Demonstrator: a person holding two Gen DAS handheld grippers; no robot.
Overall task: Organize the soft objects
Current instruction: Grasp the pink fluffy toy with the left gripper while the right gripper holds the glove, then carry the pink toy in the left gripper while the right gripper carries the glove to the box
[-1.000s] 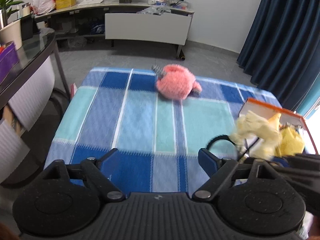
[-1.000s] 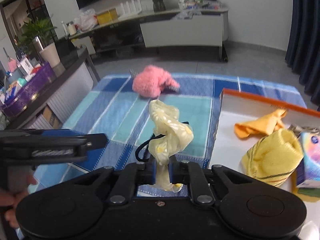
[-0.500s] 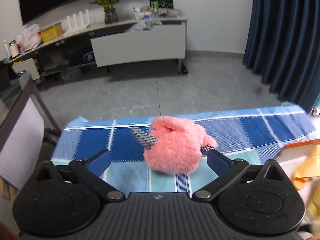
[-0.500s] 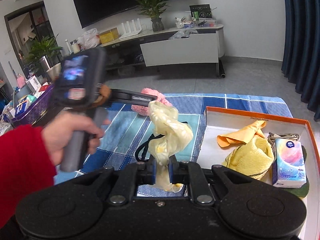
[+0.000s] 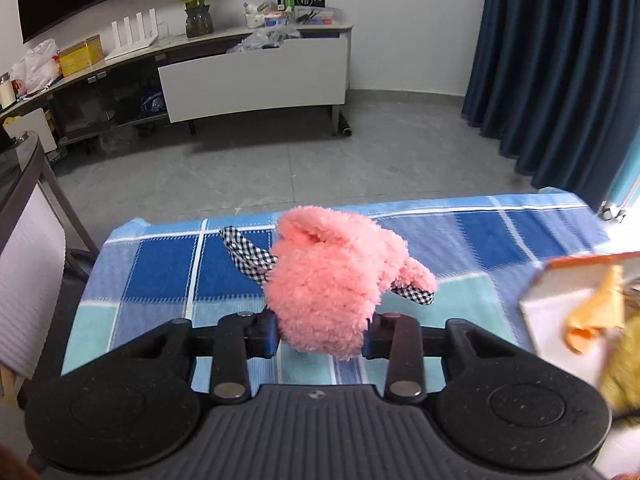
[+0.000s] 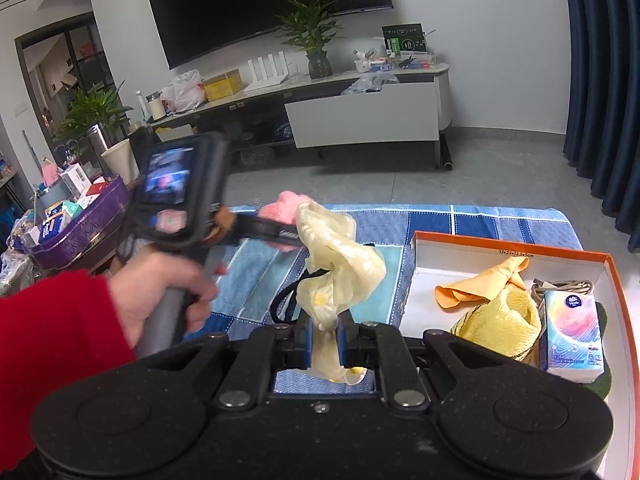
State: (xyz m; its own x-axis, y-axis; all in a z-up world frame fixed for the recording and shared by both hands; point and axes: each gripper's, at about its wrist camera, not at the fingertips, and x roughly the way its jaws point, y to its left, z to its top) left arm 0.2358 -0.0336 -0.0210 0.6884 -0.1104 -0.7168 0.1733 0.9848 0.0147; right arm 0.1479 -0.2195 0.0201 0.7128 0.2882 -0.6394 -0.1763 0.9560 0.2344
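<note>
A pink fluffy plush toy (image 5: 328, 284) with checked ribbons lies on the blue checked tablecloth (image 5: 160, 272). My left gripper (image 5: 320, 338) is closing on it, and both pads press into its near sides. The right wrist view shows that same left gripper (image 6: 280, 234), held by a hand in a red sleeve (image 6: 160, 292), reaching the plush toy (image 6: 286, 204). My right gripper (image 6: 324, 340) is shut on a pale yellow soft cloth (image 6: 336, 264) with a black strap, held up above the tablecloth. An orange-rimmed box (image 6: 512, 246) stands to the right.
Inside the box lie an orange cloth (image 6: 480, 284), a yellow towel (image 6: 500, 320), a tissue pack (image 6: 572, 332) and a cable. A purple basket (image 6: 80, 228) of small items sits on a side table at left. Beyond the table's far edge is grey floor and a TV cabinet (image 5: 256, 76).
My left gripper moved forward over the table to the pink plush and its wide jaws came in against it. My right gripper rose a little, still holding the yellow cloth.
</note>
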